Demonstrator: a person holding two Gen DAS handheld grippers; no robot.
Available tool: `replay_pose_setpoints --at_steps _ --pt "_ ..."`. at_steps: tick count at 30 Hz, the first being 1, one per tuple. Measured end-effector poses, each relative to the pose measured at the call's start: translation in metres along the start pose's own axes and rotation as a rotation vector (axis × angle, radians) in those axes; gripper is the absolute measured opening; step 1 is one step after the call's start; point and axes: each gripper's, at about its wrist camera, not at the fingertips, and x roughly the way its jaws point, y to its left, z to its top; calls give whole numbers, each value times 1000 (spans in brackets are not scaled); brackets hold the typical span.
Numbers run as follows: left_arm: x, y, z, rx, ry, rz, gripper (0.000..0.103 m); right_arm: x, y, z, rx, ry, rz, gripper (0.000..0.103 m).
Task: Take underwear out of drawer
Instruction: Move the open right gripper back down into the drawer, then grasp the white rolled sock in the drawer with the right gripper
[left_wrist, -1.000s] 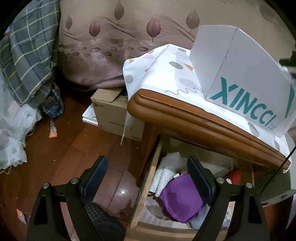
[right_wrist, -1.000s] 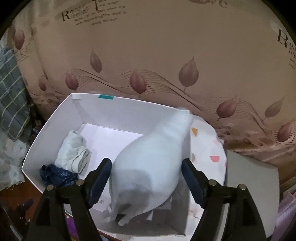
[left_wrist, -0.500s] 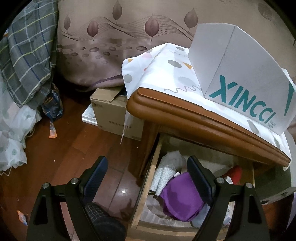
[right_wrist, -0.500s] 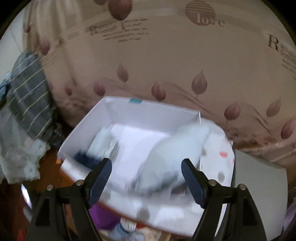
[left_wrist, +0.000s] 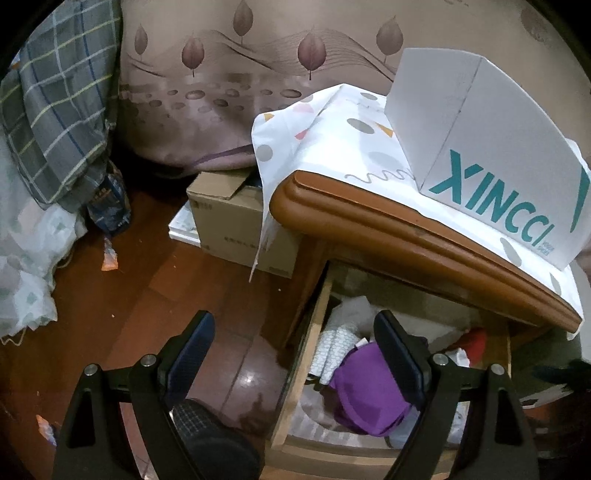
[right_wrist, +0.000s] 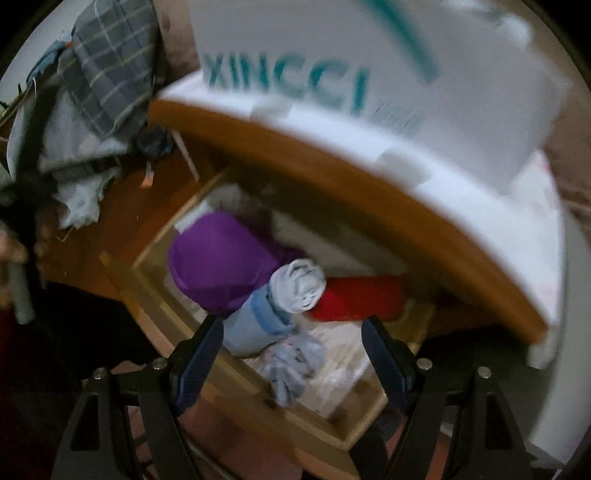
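Right wrist view motion-blurred; drawer (right_wrist: 236, 373) back hidden under tabletop (right_wrist: 369, 192); white box (left_wrist: 491, 147) top cut off.

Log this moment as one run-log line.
left gripper: open, empty | right gripper: open, empty, above drawer | drawer: open, holds purple, red, blue roll | box: on nightstand

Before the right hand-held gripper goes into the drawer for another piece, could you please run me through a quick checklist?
1. Drawer pulled open: ok.
2. Right hand-held gripper empty, jaws apart: ok.
3. Underwear left to take: ok; a purple piece, a rolled blue-grey piece and a red piece lie inside.
4. Left hand-held gripper clear of the way: ok; it is empty, over the drawer's left edge.
5. White box on the cabinet top ready to receive: ok.
6. Exact target alignment: cannot tell, the right wrist view is blurred.
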Motion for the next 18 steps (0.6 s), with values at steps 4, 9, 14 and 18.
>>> replay_pose_setpoints --at_steps 4,9,14,18 --pt "1 -2 -1 32 3 29 86 49 2 4 -19 58 -1 73" --pt "6 0 -1 26 24 34 86 90 1 12 -62 93 -38 71" --pt "7 2 -1 10 38 16 86 115 7 19 -137 117 -62 71" --pt "9 1 -2 22 43 23 86 126 18 21 -238 104 -94 70"
